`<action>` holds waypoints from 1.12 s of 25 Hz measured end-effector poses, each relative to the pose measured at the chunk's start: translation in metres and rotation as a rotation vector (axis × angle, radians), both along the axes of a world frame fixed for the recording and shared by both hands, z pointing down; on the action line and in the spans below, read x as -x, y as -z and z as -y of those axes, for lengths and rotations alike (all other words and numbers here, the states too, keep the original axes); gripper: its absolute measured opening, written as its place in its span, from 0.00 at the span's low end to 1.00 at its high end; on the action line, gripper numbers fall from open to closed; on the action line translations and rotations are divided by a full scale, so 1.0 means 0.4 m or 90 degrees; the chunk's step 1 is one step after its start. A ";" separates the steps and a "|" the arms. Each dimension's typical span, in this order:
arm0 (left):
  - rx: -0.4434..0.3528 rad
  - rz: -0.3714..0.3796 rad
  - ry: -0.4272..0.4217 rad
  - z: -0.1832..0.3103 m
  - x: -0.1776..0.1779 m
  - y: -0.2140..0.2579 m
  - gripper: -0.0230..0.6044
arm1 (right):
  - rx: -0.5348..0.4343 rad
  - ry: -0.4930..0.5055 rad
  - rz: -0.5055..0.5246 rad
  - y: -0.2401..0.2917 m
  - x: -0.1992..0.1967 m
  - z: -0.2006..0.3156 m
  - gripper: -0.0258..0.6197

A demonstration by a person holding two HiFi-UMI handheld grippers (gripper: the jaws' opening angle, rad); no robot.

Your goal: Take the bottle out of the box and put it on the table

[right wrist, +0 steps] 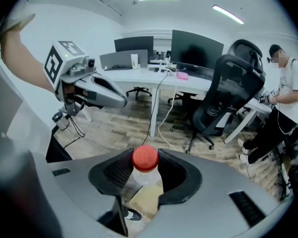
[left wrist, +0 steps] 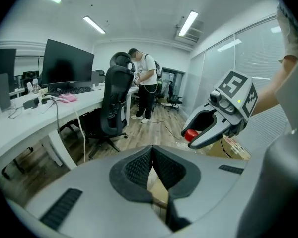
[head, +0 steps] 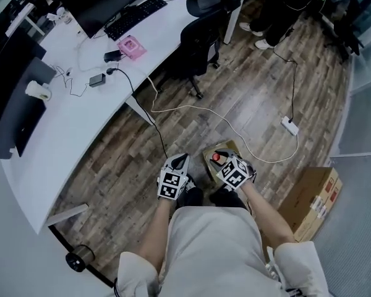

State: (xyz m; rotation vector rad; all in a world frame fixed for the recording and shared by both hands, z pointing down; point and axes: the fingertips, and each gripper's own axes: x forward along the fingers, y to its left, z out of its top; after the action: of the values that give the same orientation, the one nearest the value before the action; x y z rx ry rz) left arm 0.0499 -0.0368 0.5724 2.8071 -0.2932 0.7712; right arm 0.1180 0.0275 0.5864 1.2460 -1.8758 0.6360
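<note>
My right gripper (right wrist: 145,156) is shut on the neck of a clear bottle (right wrist: 143,181) with a red cap (right wrist: 145,157). In the head view the right gripper (head: 219,160) holds that cap (head: 216,158) over a small open cardboard box (head: 230,148) on the floor. The brown box shows below the bottle between the jaws. My left gripper (left wrist: 150,150) is shut with nothing between its pads. It hangs just left of the right one (head: 180,161). From the left gripper view I see the right gripper (left wrist: 206,131) with the red cap (left wrist: 190,134) in its jaws.
A long white desk (head: 74,122) with monitors, a keyboard (head: 135,16) and a pink object curves along the left. A black office chair (head: 201,33) stands by it. Cables and a power strip (head: 289,125) lie on the wood floor. A larger cardboard box (head: 312,200) sits at the right. A person (left wrist: 146,81) stands farther back.
</note>
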 end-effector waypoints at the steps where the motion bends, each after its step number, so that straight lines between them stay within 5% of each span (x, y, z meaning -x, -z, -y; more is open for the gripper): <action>1: -0.003 -0.006 0.014 0.018 0.017 0.011 0.06 | -0.012 0.008 -0.001 0.021 0.011 0.025 0.32; 15: -0.038 -0.047 0.228 0.295 0.340 0.148 0.06 | -0.107 0.134 0.037 0.209 0.279 0.382 0.32; 28: -0.072 -0.073 0.382 0.513 0.518 0.218 0.06 | -0.142 0.236 0.095 0.294 0.461 0.663 0.32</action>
State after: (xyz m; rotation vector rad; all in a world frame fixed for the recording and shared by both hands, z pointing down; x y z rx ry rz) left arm -0.1572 -0.2419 0.4850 2.6101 -1.1165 0.4601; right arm -0.0666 -0.2377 0.4687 0.9651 -2.2785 0.3338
